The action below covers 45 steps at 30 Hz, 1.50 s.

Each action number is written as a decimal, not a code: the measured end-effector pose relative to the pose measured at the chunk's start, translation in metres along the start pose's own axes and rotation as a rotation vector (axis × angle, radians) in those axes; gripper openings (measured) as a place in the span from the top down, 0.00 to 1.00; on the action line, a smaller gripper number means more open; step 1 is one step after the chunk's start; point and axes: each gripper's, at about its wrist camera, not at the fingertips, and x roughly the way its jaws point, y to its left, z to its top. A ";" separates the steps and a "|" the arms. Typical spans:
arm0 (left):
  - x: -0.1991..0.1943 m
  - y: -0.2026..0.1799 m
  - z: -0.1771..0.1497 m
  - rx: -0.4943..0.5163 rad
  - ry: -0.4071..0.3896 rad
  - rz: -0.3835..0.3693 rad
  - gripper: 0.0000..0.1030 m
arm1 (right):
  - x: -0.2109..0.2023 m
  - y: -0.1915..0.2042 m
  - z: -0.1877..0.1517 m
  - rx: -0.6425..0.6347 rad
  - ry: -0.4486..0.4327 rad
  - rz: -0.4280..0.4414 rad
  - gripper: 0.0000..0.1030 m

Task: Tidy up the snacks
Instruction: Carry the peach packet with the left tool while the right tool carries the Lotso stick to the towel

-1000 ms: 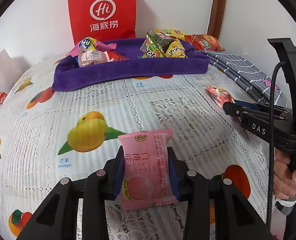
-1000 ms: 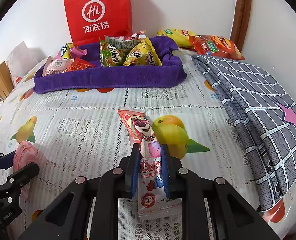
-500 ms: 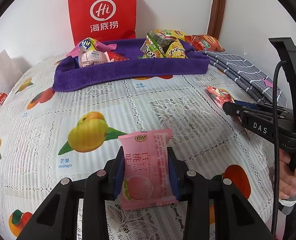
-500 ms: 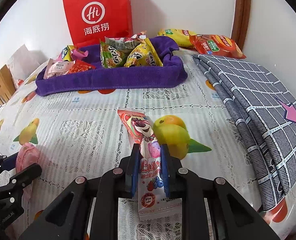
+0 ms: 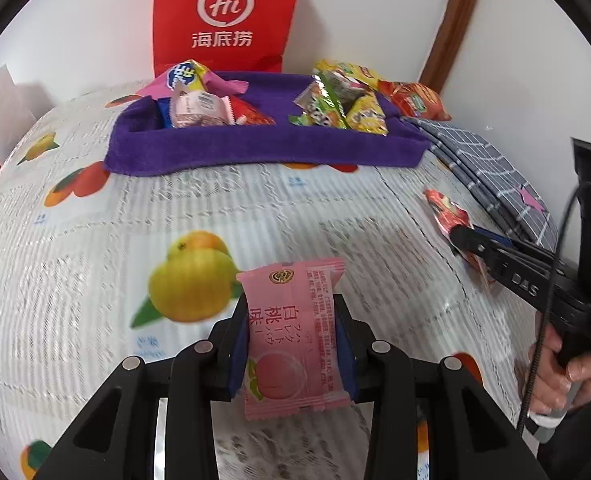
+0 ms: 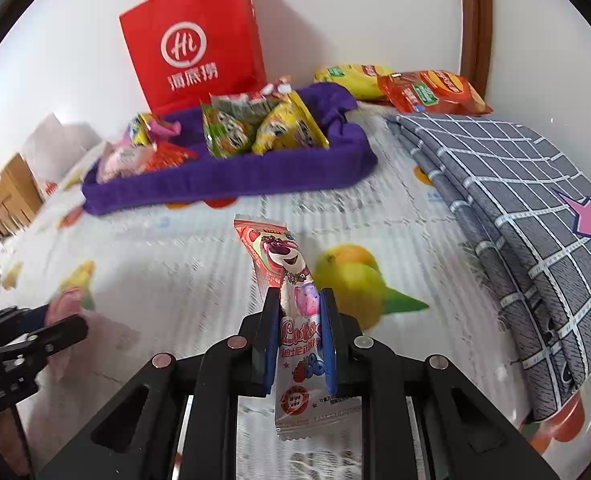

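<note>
My left gripper (image 5: 293, 344) is clamped across the middle of the pink peach packet (image 5: 293, 336); its ends stick out fore and aft of the jaws. My right gripper (image 6: 295, 340) pinches the long strawberry-bear stick pack (image 6: 295, 320) at mid-length. Both look light, crinkly, slick and crushable, so mid-body holds suit. Purple tray (image 6: 231, 184) lies well ahead of both jaws.
</note>
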 end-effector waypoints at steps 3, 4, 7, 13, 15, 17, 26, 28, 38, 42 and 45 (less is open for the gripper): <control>-0.003 0.004 0.010 0.006 -0.012 0.010 0.66 | -0.007 0.006 0.014 -0.009 -0.023 0.025 0.82; -0.005 0.005 0.014 0.009 -0.022 0.018 0.66 | -0.009 0.008 0.019 -0.014 -0.029 0.030 0.82; -0.012 0.010 0.029 0.016 -0.049 0.042 0.66 | -0.016 0.014 0.042 -0.028 -0.060 0.034 0.82; -0.018 0.030 0.072 -0.007 -0.109 0.092 0.66 | -0.020 0.020 0.099 -0.020 -0.132 0.043 0.82; -0.021 0.038 0.087 -0.020 -0.127 0.100 0.66 | -0.018 0.021 0.118 -0.001 -0.143 0.064 0.82; -0.023 0.048 0.105 -0.035 -0.149 0.107 0.66 | -0.014 0.022 0.137 0.011 -0.157 0.070 0.82; -0.019 0.068 0.168 -0.081 -0.185 0.099 0.66 | 0.015 0.027 0.198 0.064 -0.125 0.134 0.82; -0.015 0.065 0.179 -0.078 -0.189 0.096 0.66 | 0.025 0.031 0.208 0.039 -0.100 0.138 0.82; 0.021 0.059 0.211 -0.104 -0.164 0.068 0.66 | 0.084 0.025 0.206 0.078 -0.048 0.249 0.81; 0.037 0.062 0.217 -0.116 -0.150 0.052 0.66 | 0.105 0.017 0.192 0.109 0.012 0.293 0.81; 0.049 0.064 0.219 -0.137 -0.141 0.043 0.66 | 0.110 0.014 0.183 0.136 0.038 0.386 0.81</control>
